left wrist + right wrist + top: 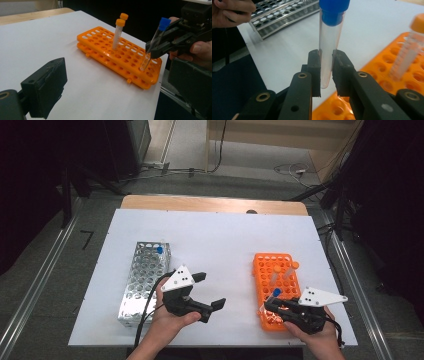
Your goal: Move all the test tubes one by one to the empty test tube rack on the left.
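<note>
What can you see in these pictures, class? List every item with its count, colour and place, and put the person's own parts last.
Orange tube rack: one, orange plastic, right side of the table.
Metal tube rack: one, silver, left side of the table.
Orange-capped tubes: two, clear with orange caps, standing in the orange rack.
Blue-capped tube: one, clear with blue cap, clamped in the right gripper, its tip at the orange rack's near end.
Second blue-capped tube: one, standing in the metal rack's far end.
Table: one, white top, wooden far edge.
Cables: several, on the floor beyond the table.
Left gripper: one, black, open, between the racks.
Right gripper: one, black, shut on the tube.
Hands: two, one per gripper.
</note>
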